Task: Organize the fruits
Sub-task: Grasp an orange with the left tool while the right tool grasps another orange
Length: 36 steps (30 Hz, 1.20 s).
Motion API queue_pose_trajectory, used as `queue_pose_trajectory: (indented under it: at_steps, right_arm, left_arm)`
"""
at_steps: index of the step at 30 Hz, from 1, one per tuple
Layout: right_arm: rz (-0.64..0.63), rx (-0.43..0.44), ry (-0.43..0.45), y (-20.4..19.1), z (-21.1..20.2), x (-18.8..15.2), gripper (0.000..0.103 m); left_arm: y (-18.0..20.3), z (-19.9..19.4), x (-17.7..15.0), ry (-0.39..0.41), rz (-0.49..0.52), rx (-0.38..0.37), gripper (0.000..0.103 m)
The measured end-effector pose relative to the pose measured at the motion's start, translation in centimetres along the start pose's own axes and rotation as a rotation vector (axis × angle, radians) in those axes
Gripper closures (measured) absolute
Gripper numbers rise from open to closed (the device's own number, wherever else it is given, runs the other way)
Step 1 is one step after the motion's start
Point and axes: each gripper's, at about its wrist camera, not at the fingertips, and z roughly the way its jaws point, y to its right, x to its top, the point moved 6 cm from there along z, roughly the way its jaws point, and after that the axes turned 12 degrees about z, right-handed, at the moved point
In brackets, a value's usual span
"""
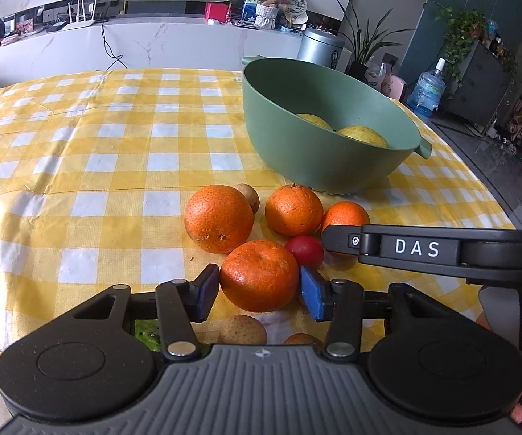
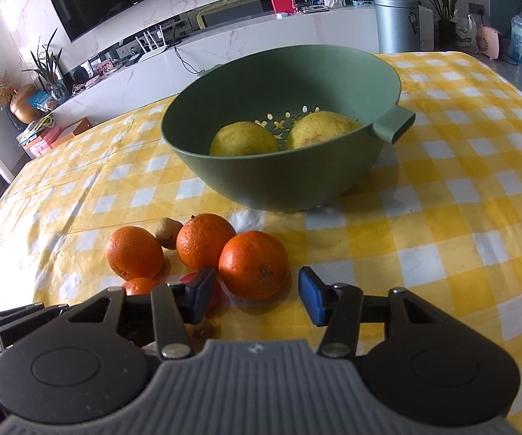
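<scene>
The left gripper [image 1: 259, 284] has its blue pads on either side of an orange [image 1: 259, 275] on the desk [image 1: 79, 152]; the left pad touches the peel, the right pad sits just beside it, so I cannot tell whether it is pinching. Behind that orange lies a small red fruit [image 1: 305, 251], and beyond it three more oranges: one at left [image 1: 218, 218], one in the middle [image 1: 293, 209], one at right [image 1: 344, 215] partly hidden by the right gripper [image 1: 337, 244], which reaches in from the right edge. A small brown fruit [image 1: 250, 195] peeks out behind the left orange, and another brown one [image 1: 242, 330] lies under the left gripper. In the right wrist view the right gripper [image 2: 257, 290] is spread wide, with the nearest orange [image 2: 253, 264] just ahead between its fingers, not touched. The green bowl [image 2: 279, 177], a colander with holes in its bottom, stands farther back on the yellow checked cloth [image 2: 460, 217] and holds two yellow fruits [image 2: 242, 139], side by side.
</scene>
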Motion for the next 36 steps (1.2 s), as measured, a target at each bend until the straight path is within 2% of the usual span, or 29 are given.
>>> queue_pose_trajectory:
  at_steps: [3,7,23,36]
  right_arm:
    - [0.006,0.001,-0.009,0.0,0.3,0.0,0.061]
    - [0.013,0.012,-0.012,0.1,0.3,0.1,0.062]
    - [-0.004,-0.013,0.011,0.1,-0.8,-0.1,0.064]
    - [-0.056,0.017,0.093,-0.1,-5.4,-0.6,0.064]
  left_arm:
    - [-0.1,0.0,0.0,0.003,-0.010,-0.003,0.049]
    - [0.1,-0.1,0.0,0.004,0.001,0.002,0.050]
    - [-0.1,-1.2,0.3,0.025,-0.018,0.019,0.051]
    - [0.2,-4.6,1.4,0.038,-0.038,0.049,0.052]
